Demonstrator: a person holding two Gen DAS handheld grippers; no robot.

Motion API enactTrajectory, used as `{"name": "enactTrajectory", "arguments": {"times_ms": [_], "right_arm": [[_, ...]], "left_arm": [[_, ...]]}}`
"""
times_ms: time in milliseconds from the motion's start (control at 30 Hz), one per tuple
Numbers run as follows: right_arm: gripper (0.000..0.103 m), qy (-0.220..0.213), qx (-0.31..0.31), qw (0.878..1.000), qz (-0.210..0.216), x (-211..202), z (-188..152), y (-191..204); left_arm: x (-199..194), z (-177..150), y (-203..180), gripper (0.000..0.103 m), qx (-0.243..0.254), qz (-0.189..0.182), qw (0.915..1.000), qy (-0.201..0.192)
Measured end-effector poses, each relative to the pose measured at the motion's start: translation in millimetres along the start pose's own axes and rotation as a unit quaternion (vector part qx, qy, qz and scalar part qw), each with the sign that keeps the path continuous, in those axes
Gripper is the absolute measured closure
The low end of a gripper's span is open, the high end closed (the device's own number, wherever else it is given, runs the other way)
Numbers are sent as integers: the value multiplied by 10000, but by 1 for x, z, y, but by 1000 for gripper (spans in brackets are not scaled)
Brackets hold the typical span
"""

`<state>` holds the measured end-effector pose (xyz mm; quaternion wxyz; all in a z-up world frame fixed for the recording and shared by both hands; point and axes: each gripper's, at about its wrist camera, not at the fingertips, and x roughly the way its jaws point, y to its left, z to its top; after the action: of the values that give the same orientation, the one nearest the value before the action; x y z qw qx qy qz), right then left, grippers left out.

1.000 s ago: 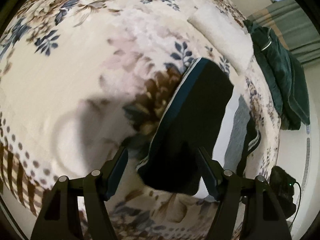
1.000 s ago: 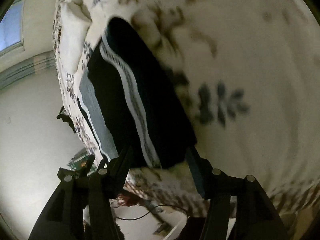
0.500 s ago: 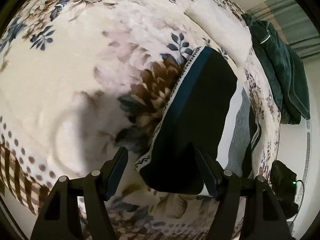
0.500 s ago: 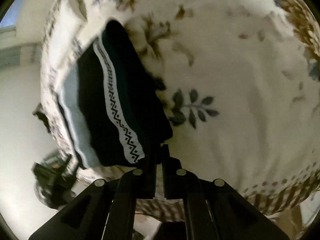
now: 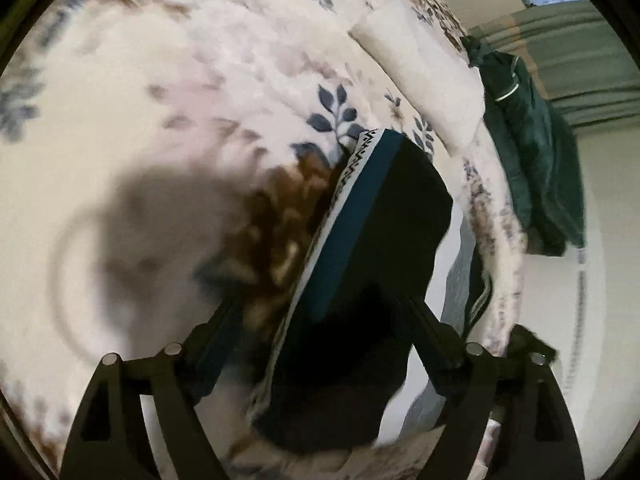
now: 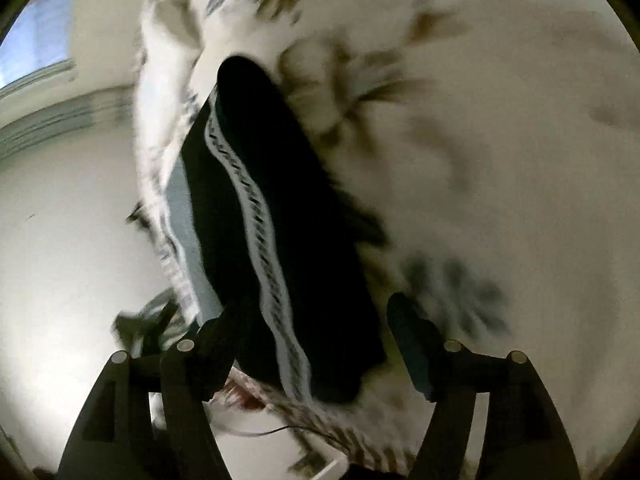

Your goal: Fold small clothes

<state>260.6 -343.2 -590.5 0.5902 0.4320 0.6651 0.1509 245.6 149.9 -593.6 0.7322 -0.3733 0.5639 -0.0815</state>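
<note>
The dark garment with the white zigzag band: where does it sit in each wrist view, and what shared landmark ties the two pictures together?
Left wrist: the dark garment runs from centre to lower middle, white zigzag band on its left edge, between the open fingers.
Right wrist: the dark garment runs centre-left to lower middle, the band down its middle.
Shared landmark: the floral blanket under it; a grey garment lies beside it.

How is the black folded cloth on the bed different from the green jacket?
The black garment lies folded flat on the flowery blanket; the green jacket droops in a crumpled heap over the bed's far edge. The black garment has a white zigzag band and a blue stripe; the green jacket shows only a thin white line. Both are dark clothes.
</note>
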Motion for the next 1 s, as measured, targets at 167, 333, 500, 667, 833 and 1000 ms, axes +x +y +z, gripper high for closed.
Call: {"name": "enactTrajectory", "arguments": {"times_ms": [167, 333, 500, 667, 833, 1000], "right_arm": [[23, 797, -116, 9952, 560, 71, 34, 1], [17, 863, -111, 9910, 1016, 98, 39, 23], [63, 599, 7, 9930, 1016, 111, 34, 36], [72, 143, -57, 9969, 766, 101, 24, 61], [73, -187, -254, 9975, 635, 83, 16, 108], [73, -614, -427, 9946, 716, 57, 36, 178]], "left_arm": [[56, 24, -1, 20, 268, -647, 9944, 796], [74, 32, -15, 19, 402, -1021, 9898, 909], [69, 29, -33, 66, 599, -1172, 9896, 578], [52, 33, -39, 80, 607, -1355, 9879, 446], [26, 58, -60, 80, 840, -1487, 9844, 413], [3, 122, -104, 80, 1167, -1626, 9792, 334]]}}
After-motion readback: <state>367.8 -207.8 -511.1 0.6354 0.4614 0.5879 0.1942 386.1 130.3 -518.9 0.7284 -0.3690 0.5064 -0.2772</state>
